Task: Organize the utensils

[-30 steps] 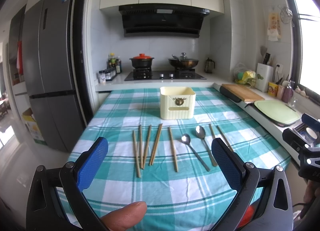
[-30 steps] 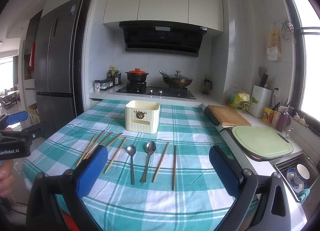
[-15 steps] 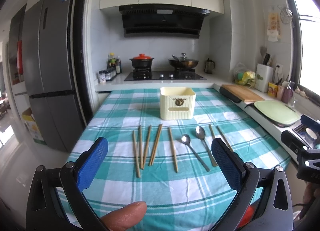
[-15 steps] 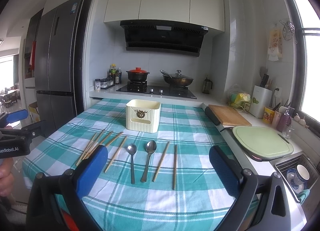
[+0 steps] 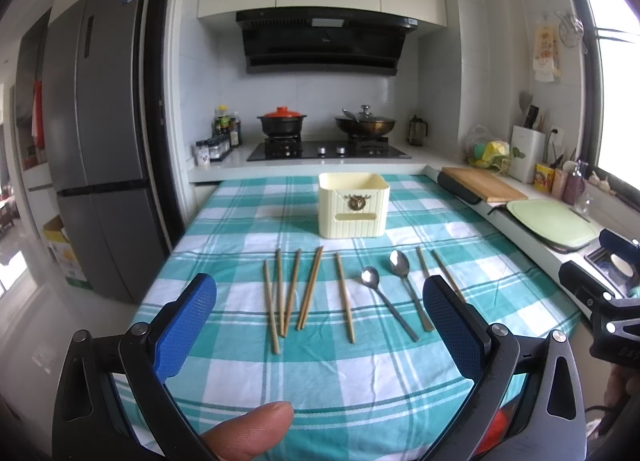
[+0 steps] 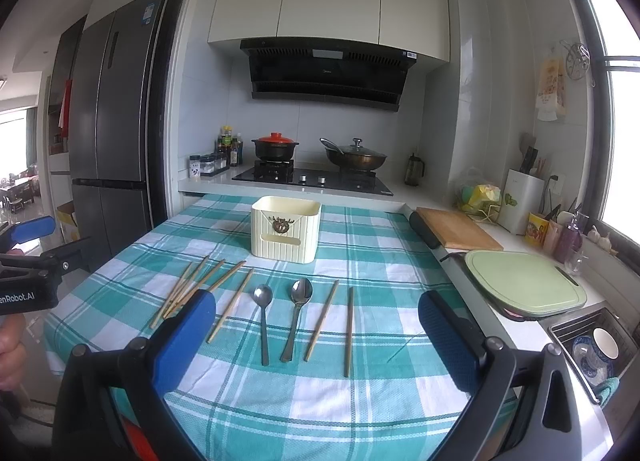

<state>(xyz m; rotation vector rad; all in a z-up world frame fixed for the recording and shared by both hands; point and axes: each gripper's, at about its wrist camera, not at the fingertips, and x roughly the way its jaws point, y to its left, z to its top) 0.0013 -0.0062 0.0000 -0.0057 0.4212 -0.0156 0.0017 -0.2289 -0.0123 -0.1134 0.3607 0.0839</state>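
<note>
A cream utensil holder [image 5: 353, 205] stands upright on the green checked tablecloth [image 5: 320, 373]; it also shows in the right wrist view [image 6: 285, 229]. In front of it lie several wooden chopsticks [image 5: 308, 293] in a row and two metal spoons [image 5: 404, 285]. In the right wrist view the chopsticks [image 6: 200, 289] and spoons [image 6: 298, 317] lie the same way. My left gripper [image 5: 320, 325] is open and empty, held above the table's near edge. My right gripper [image 6: 316, 329] is open and empty, further right, also short of the utensils.
A stove [image 5: 328, 149] with a red-lidded pot and a wok stands behind the table. A wooden board [image 6: 456, 227], a green board [image 6: 524, 285] and a sink with dishes [image 6: 596, 349] run along the right counter. A fridge [image 5: 96, 149] stands at the left.
The right gripper has crept slightly forward and up; the left gripper holds still. Nothing on the table has moved.
</note>
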